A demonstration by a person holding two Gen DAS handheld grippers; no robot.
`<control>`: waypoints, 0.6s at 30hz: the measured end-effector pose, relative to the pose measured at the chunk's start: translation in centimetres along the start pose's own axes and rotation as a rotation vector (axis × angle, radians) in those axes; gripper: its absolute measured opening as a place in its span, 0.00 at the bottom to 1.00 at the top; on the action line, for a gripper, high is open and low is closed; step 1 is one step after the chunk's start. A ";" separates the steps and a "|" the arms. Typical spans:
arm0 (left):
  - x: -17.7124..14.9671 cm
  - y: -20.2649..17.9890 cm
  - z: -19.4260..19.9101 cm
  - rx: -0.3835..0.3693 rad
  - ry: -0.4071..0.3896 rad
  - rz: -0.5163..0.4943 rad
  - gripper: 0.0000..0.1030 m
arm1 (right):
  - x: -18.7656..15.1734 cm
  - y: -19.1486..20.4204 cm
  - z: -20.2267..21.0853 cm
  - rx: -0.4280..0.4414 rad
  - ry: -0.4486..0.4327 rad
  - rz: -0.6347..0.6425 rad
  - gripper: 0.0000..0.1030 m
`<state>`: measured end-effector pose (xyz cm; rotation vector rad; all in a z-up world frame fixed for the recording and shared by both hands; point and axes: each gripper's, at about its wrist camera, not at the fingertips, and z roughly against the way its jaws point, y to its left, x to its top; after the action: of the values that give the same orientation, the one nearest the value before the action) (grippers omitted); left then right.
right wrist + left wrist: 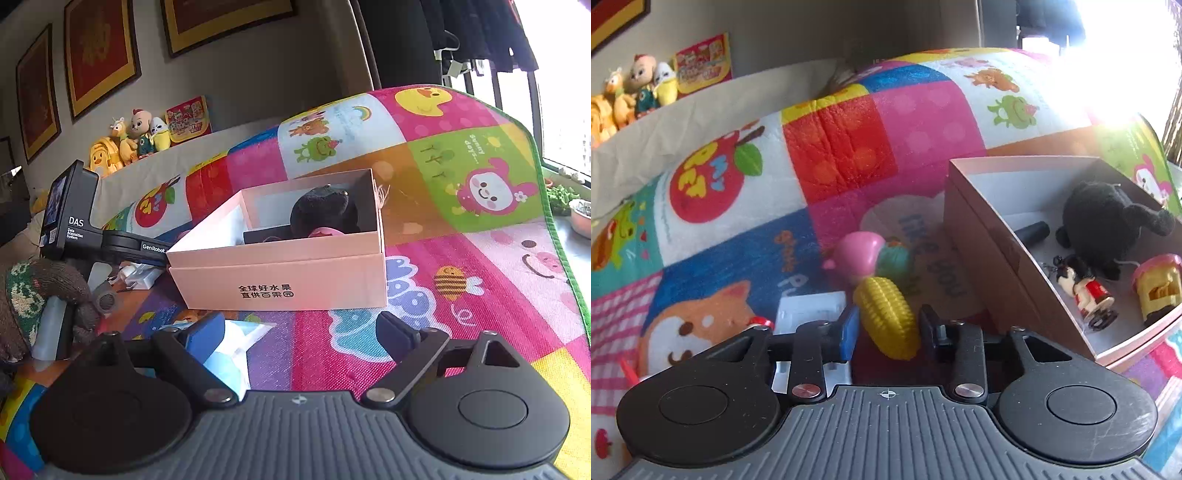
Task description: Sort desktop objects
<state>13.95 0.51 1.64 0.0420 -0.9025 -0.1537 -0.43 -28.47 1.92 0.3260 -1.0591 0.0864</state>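
Bright kids' play mat point(842, 155) covers the whole surface, patchwork squares w/ cartoon animals, framed pics and plushies along the back wall, window glare blowing out the top right of the left cam

Left tongs point(888, 332) are pulled in around the corn point(886, 317). Blue pad point(849, 332) is touching its left side, black pad point(929, 330) sits right at its right side w/ maybe a sliver of gap, hard to say, but I'd call it clamped or as good as. It lies tilted, fat end toward the cam, tip pointing away at the pink-capped toy point(858, 251) and a green thing behind it, prob touching those

Handling guess: hollow plastic corn, so super light, stiff, ribbed kernels give decent bite but the shape is rounded and tapers, so it could squirt out if pinched near an end. Grab across the fat middle, which is abt where the pads are now. Not fragile imo

Box point(982, 236) sits just right of the corn, open top, already has a black plush point(1108, 218), a small figure point(1086, 288) and a yellow tub point(1160, 288) in it. Looks like the drop spot, so corn needs to go up over the near wall

Right tongs point(295, 334) are spread wide w/ nothing between them, just mat, hanging in front of the box point(280, 273). A blue and white packet point(236, 350) lies by the blue finger but isn't held
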 end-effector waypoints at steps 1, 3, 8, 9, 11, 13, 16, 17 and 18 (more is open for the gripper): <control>-0.4 0.1 0.5 0.010 -0.003 -0.007 0.37 | 0.0 -0.1 0.1 -0.001 -0.001 -0.009 0.90; -1.2 0.2 2.6 -0.006 -0.020 -0.019 0.34 | 0.0 -0.3 0.0 -0.005 -0.004 -0.022 0.92; -4.6 -1.6 11.1 -0.193 -0.102 -0.028 0.34 | -0.1 -0.3 -0.1 -0.004 0.004 -0.028 0.93; -5.5 -2.1 12.5 -0.231 -0.107 -0.032 0.34 | 0.0 -0.4 -0.2 -0.007 0.007 -0.030 0.93; -7.2 -3.1 14.5 -0.286 -0.106 -0.053 0.35 | 0.0 -0.3 -0.2 -0.013 0.010 -0.031 0.93; -8.7 -3.9 15.4 -0.301 -0.085 -0.074 0.39 | 0.0 -0.3 -0.3 -0.016 0.014 -0.027 0.93; -10.6 -4.4 15.5 -0.275 -0.056 -0.095 0.65 | 0.0 -0.1 -0.4 -0.025 0.022 -0.018 0.96; -11.1 -4.2 15.4 -0.270 -0.047 -0.084 0.69 | 0.0 0.0 -0.4 -0.031 0.023 -0.016 0.97; -11.4 -4.1 15.3 -0.275 -0.036 -0.071 0.72 | 0.0 0.0 -0.4 -0.036 0.023 -0.015 0.98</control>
<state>-5.48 -1.39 1.80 -0.1851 -0.9093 -0.3439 -0.09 -28.32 1.74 0.3003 -1.0340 0.0575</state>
